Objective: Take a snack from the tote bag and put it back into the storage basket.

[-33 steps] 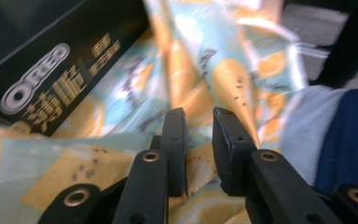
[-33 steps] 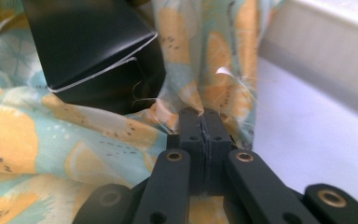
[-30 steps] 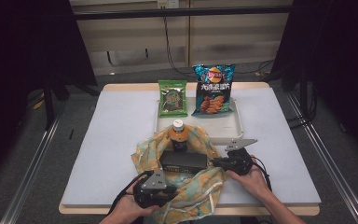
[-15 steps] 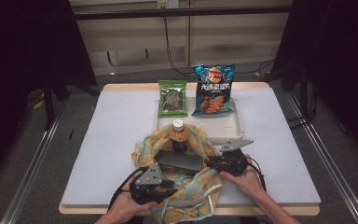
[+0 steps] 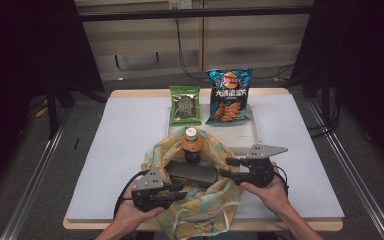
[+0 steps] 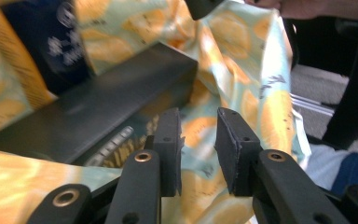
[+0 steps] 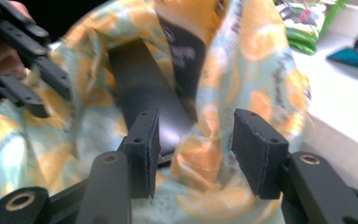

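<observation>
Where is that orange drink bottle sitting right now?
In the high view the orange bottle stands upright inside the yellow patterned cloth bag near the table's front middle, just behind a flat black box and before the white tray.

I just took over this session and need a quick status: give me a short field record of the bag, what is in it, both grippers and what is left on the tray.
bag: orange-patterned cloth bag, mouth open, at the table's near edge
in bag: orange bottle upright; black box lying flat
left gripper: jaws apart, bag cloth between them, pads not pressing
right gripper: jaws have just been opening; cloth between them, not gripped
tray: green snack bag and blue chip bag standing at its far side
</observation>
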Tool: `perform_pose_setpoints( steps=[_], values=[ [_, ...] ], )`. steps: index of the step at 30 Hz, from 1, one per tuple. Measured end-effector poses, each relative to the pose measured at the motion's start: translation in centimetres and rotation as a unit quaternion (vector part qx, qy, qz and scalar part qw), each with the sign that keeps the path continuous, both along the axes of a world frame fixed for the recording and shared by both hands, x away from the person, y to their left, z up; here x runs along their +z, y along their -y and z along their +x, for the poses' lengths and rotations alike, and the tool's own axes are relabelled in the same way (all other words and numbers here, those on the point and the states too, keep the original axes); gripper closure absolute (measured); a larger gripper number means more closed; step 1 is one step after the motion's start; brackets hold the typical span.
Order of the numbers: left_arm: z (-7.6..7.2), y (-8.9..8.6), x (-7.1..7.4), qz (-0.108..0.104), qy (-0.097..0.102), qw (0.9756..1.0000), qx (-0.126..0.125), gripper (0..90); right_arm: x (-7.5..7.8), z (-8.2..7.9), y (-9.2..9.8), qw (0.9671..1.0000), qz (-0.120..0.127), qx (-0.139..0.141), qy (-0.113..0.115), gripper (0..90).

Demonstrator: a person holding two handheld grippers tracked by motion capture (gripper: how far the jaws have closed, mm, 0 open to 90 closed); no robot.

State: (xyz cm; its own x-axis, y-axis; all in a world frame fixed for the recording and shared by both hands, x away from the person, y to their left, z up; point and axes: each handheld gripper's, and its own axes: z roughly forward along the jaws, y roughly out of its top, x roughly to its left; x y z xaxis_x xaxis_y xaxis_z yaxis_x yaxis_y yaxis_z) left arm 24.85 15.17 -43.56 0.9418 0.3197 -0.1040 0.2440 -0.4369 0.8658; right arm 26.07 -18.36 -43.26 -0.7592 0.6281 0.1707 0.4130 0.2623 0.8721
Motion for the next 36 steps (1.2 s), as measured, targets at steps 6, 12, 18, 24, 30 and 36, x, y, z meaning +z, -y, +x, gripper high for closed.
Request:
perform_pose_setpoints(
  steps=[6,12,18,24,30,36],
  values=[
    [0.6,-1.3,0.2,-0.010,0.001,0.9995,0.029,71.3,1.7,0.1,-1.0,0.9996,0.016,0.017,0.014,54.8],
    [0.4,-0.1,-1.5,0.024,-0.018,0.9995,0.010,71.5,3.1,0.6,-1.8,0.9984,0.041,0.034,0.020,60.0],
    [0.1,1.1,-1.7,0.031,-0.019,0.9993,-0.003,71.5,2.8,1.1,-3.7,0.9966,0.037,0.074,-0.001,66.9],
    [0.1,0.9,-1.6,0.033,-0.016,0.9993,-0.004,71.5,0.8,2.0,-5.2,0.9972,-0.009,0.072,-0.018,56.6],
    [0.6,-0.1,-1.3,0.019,-0.017,0.9996,0.016,71.4,-1.0,2.8,-4.6,0.9966,-0.049,0.057,-0.034,47.1],
    [1.1,-0.7,-1.2,0.016,-0.016,0.9993,0.029,71.3,-1.7,2.9,-5.4,0.9950,-0.054,0.075,-0.036,40.3]
  ],
)
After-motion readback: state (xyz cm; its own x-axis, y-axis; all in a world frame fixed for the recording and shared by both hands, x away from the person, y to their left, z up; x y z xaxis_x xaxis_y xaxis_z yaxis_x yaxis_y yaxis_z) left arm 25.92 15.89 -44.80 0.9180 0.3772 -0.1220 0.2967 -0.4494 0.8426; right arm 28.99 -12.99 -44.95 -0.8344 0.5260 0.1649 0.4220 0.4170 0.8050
